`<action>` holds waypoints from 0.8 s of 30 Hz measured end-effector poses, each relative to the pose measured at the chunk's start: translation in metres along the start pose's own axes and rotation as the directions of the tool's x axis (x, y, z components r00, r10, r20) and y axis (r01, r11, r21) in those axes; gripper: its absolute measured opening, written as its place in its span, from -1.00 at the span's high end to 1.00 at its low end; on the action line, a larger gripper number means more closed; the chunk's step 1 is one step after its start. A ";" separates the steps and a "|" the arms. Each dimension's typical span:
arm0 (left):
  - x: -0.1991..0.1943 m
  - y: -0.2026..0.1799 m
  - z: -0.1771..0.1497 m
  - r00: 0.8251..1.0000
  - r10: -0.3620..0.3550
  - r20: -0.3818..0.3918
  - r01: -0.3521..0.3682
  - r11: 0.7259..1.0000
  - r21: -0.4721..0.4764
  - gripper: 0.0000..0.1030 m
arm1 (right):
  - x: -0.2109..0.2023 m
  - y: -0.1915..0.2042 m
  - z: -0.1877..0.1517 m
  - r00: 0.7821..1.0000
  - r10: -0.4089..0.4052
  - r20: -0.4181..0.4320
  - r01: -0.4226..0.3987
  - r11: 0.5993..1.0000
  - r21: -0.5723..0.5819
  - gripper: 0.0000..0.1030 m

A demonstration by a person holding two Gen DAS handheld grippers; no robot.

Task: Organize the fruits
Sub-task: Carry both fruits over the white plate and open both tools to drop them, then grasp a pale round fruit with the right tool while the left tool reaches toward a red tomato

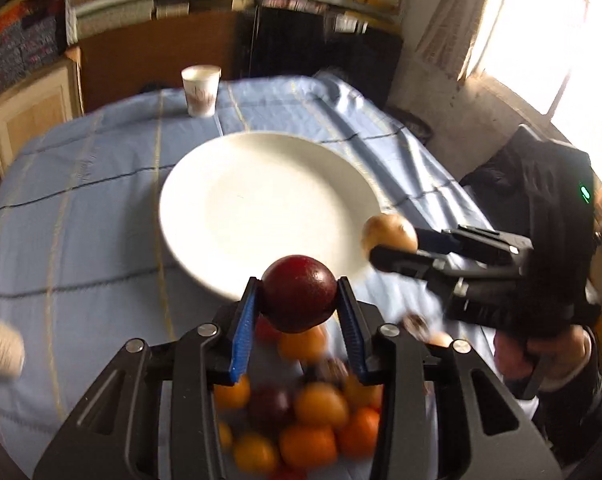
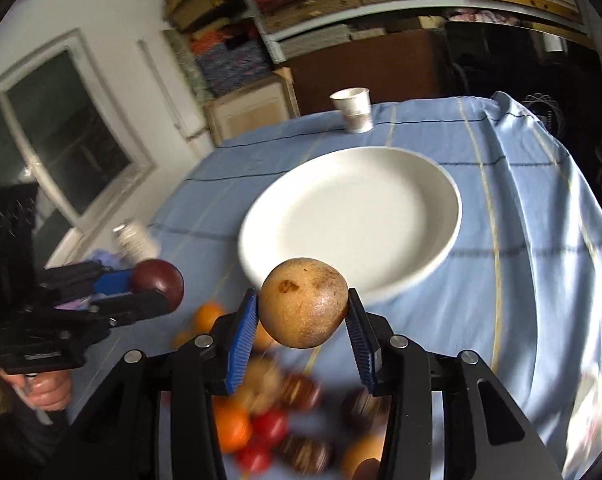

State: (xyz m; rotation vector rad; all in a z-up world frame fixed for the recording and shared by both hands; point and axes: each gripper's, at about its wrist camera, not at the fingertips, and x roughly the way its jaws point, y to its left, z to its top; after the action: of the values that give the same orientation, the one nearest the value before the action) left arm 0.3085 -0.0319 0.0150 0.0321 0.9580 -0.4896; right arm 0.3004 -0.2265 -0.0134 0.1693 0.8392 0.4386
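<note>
Above the fruit pile (image 1: pixel 301 432), left gripper (image 1: pixel 299 300) clasps a dark-red plum (image 1: pixel 299 292); right gripper (image 2: pixel 303 310), at its 2 o'clock, clasps a brown fruit (image 2: pixel 303 308).

I count one white plate (image 1: pixel 237 200) on my tabletop (image 1: pixel 81 216) and one paper cup (image 1: pixel 200 90). My two tongs hold one fruit each: one dark red fruit (image 1: pixel 299 294) and one brown fruit (image 2: pixel 303 308). The blurred heap of orange and red fruit (image 1: pixel 301 420) I can't count exactly.
</note>
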 end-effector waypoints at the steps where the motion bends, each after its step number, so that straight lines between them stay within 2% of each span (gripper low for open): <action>1: 0.015 0.004 0.009 1.000 0.009 -0.028 -0.009 1.000 -0.004 0.26 | 0.015 -0.003 0.008 1.000 -0.023 -0.021 0.023 1.000 0.001 0.14; 4: 0.061 0.019 0.027 0.993 0.036 -0.114 -0.039 0.999 -0.026 0.27 | 0.050 -0.017 0.015 0.995 -0.053 -0.085 0.056 0.998 0.031 0.14; 9: 0.087 0.023 0.028 0.984 0.099 -0.146 -0.100 0.995 0.000 0.21 | 0.074 -0.023 0.016 0.989 -0.072 -0.126 0.076 0.997 0.024 0.13; 11: 0.083 0.024 0.026 0.984 0.128 -0.125 -0.130 0.992 -0.005 -0.23 | 0.075 -0.020 0.013 0.988 -0.083 -0.132 0.084 0.996 0.005 0.11; 12: 0.075 0.024 0.026 0.984 0.151 -0.096 -0.152 0.988 -0.005 -0.30 | 0.075 -0.018 0.012 0.986 -0.098 -0.136 0.097 0.995 -0.013 0.11; 14: 0.055 0.027 0.024 0.988 0.148 -0.052 -0.149 0.989 -0.019 -0.60 | 0.068 -0.016 0.012 0.990 -0.090 -0.113 0.089 0.996 -0.019 0.06; 18: 0.004 0.029 0.007 0.993 0.114 0.039 -0.111 0.991 -0.080 -0.74 | 0.025 -0.006 0.007 0.997 -0.075 -0.018 0.075 0.997 -0.034 -0.21; 19: -0.006 0.028 0.000 0.992 0.110 0.058 -0.104 0.990 -0.092 -0.90 | 0.011 -0.003 0.002 0.997 -0.074 0.011 0.074 0.996 -0.041 -0.23; 20: -0.023 0.029 -0.013 0.989 0.110 0.098 -0.098 0.988 -0.120 -0.92 | -0.003 0.000 -0.005 0.996 -0.077 0.038 0.079 0.996 -0.045 -0.26; 22: -0.041 0.029 -0.039 0.984 0.110 0.139 -0.088 0.984 -0.154 -0.92 | -0.021 0.003 -0.019 0.993 -0.091 0.068 0.094 0.995 -0.044 -0.47; 24: -0.051 0.031 -0.064 0.981 0.120 0.152 -0.092 0.980 -0.176 -0.92 | -0.038 0.003 -0.044 0.992 -0.097 0.082 0.100 0.995 -0.028 -0.65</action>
State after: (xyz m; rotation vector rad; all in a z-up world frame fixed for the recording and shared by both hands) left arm 0.2473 0.0312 0.0124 -0.1067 0.8306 -0.3064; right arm 0.2441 -0.2417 -0.0162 0.1148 0.7571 0.3501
